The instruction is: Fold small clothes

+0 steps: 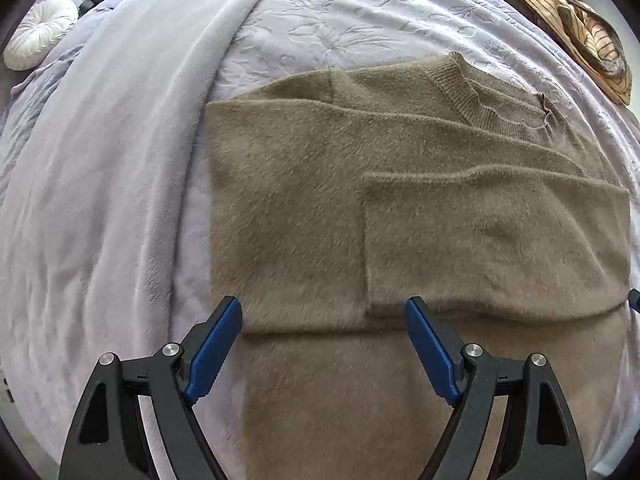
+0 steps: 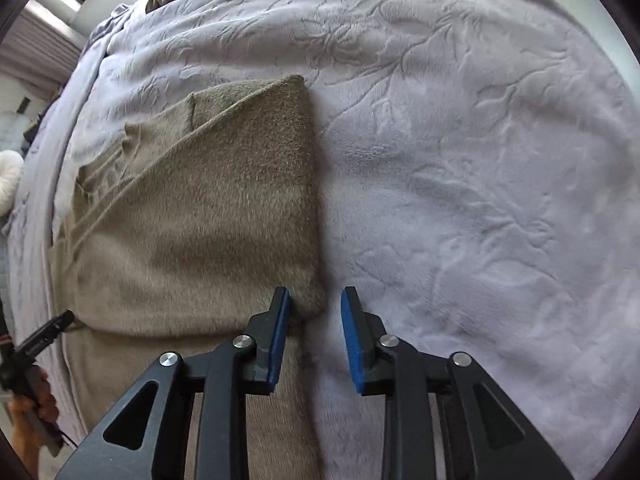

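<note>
Sweater [image 1: 304, 208] olive, folded on lilac bedspread [image 2: 480, 160], no legible writing

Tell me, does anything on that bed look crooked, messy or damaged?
Nothing stands out. The brown sweater lies flat on the lilac bedspread, its sleeve folded neatly across. Both the left gripper and right gripper are open above it.

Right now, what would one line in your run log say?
sweater: sleeves folded in, flat on bedspread | left gripper: open above it | right gripper: open at its edge
</note>
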Available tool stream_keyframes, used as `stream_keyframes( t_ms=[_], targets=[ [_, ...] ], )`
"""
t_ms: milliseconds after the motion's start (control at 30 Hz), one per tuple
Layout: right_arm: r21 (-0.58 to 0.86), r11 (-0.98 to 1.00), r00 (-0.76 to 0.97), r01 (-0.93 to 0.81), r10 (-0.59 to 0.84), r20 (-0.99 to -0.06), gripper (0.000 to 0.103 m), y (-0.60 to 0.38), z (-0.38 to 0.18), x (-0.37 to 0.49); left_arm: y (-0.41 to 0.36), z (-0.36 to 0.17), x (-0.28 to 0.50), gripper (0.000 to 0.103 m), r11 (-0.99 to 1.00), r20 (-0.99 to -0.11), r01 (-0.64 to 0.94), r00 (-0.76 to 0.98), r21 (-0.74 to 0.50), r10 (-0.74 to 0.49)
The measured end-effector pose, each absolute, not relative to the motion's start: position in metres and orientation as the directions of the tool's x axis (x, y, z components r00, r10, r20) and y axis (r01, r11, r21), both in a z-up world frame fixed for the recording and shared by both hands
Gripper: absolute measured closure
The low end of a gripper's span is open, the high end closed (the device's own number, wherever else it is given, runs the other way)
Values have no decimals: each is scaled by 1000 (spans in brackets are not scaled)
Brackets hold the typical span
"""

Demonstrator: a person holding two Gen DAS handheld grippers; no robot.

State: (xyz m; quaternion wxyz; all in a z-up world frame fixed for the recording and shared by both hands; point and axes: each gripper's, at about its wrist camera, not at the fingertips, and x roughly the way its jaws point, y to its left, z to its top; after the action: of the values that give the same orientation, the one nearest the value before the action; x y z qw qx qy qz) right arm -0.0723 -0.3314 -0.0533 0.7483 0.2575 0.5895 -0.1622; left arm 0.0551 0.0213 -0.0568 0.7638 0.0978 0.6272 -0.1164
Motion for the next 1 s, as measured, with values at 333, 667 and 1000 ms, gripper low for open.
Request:
stream_keyframes(
  t_ms=[333,667,1000],
  targets=[
    [241,802,260,547,111,-959,61,-290,-24,-91,33,-24,17,19,949,-988,314,146,5,-43],
    [268,828,275,493,144,-951,52,-241,0,-94,34,6,-21,19,932,-989,362,140,11,-42],
    [292,825,277,483,172,-945,49,-223,12,-103,26,9,-33,19,920,-995,392,91,-4,-43]
  ],
)
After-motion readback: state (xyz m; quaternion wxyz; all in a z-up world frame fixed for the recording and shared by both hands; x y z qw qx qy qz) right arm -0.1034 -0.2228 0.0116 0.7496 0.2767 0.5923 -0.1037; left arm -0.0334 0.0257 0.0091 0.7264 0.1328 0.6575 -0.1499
